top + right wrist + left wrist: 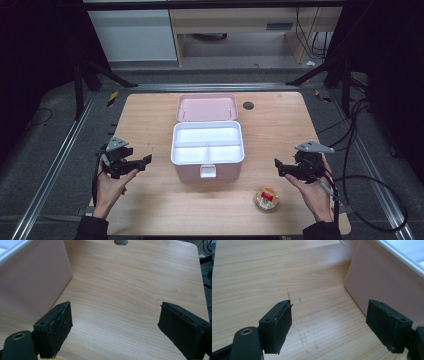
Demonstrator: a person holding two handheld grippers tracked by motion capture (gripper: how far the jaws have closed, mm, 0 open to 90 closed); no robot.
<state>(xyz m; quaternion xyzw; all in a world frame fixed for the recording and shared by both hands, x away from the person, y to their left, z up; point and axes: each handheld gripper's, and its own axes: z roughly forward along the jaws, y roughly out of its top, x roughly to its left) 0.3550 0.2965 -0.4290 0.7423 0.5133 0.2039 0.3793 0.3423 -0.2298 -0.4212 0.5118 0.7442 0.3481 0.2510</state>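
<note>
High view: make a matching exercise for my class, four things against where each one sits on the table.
Things:
1. pink box
2. small round tub
3. left gripper
4. dark round hole

Places:
A. far edge, right of the open lid
B. table centre
C. near edge, right of the box
D. left of the box, jaws open

Pairs: 1-B, 2-C, 3-D, 4-A

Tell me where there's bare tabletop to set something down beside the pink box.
Bare wood lies left of the pink box, toward the left hand-held gripper, and right of it up to the round hole. Crowded: front right, where the small tin sits near the right hand-held gripper.
</note>
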